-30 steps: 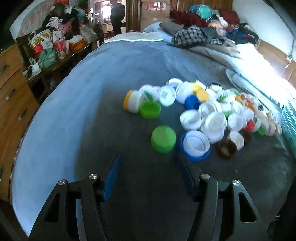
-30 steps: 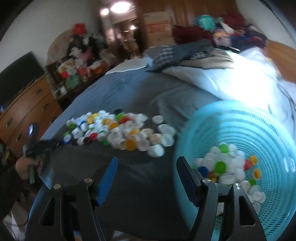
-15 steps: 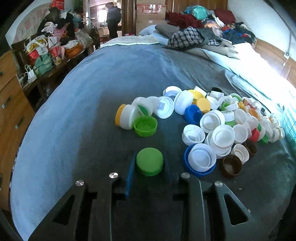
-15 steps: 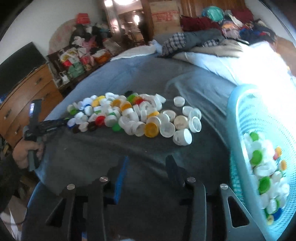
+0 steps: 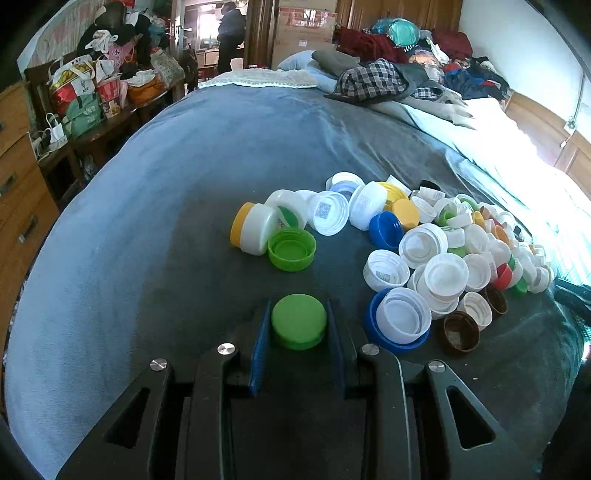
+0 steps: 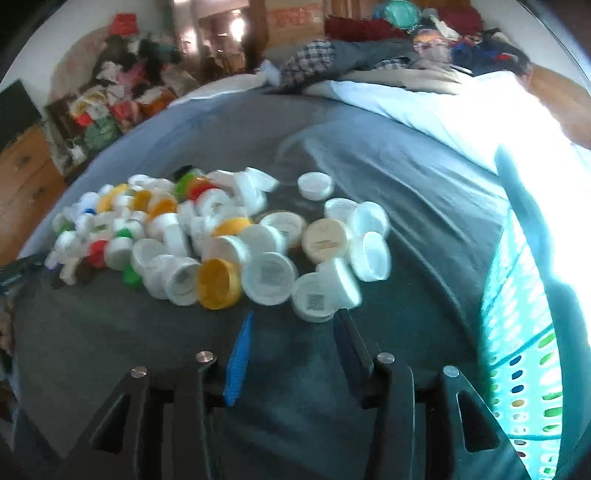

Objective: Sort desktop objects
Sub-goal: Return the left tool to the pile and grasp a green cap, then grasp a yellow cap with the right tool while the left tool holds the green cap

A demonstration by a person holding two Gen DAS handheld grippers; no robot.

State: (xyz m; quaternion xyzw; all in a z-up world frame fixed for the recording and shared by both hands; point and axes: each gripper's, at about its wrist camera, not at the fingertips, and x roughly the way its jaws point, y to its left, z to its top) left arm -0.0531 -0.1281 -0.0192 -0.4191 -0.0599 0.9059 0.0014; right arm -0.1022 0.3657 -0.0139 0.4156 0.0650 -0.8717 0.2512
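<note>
**Green cap clamped on the left, right jaws opening short of the pile**

We see wide bare blanket (image 5: 155, 229) on the bed, left of and behind the pile of caps (image 5: 436, 243); in the left wrist view it runs clear to the bed's left edge, where a wooden dresser (image 5: 18, 192) and a cluttered side table (image 5: 110, 122) stand close by. On the far side a heap of clothes (image 5: 373, 81) lies well apart from the caps. To the right, the room is tighter: in the right wrist view the turquoise basket (image 6: 524, 325) rises just beside the right gripper (image 6: 293, 321), with a narrow strip of blanket between its wall and the nearest caps.

The left gripper (image 5: 298, 325) has its jaws drawn in narrow on a green cap (image 5: 299, 320), closed side up, both blue pads pressing its sides; it sits apart from the pile, with an upturned green cap (image 5: 291, 249) beyond it and a blue cap holding a white one (image 5: 397, 321) to its right.

The right gripper's jaws are opening and stand moderately apart with nothing between them; a white cap with a printed code (image 6: 314, 301) lies just beyond the tips, close to the right finger.

Only the left wrist view shows the clamped cap and a person standing in the far doorway (image 5: 229, 35). Only the right wrist view, which is blurred, shows the basket wall and the orange cap (image 6: 218, 282) at the pile's near edge
</note>
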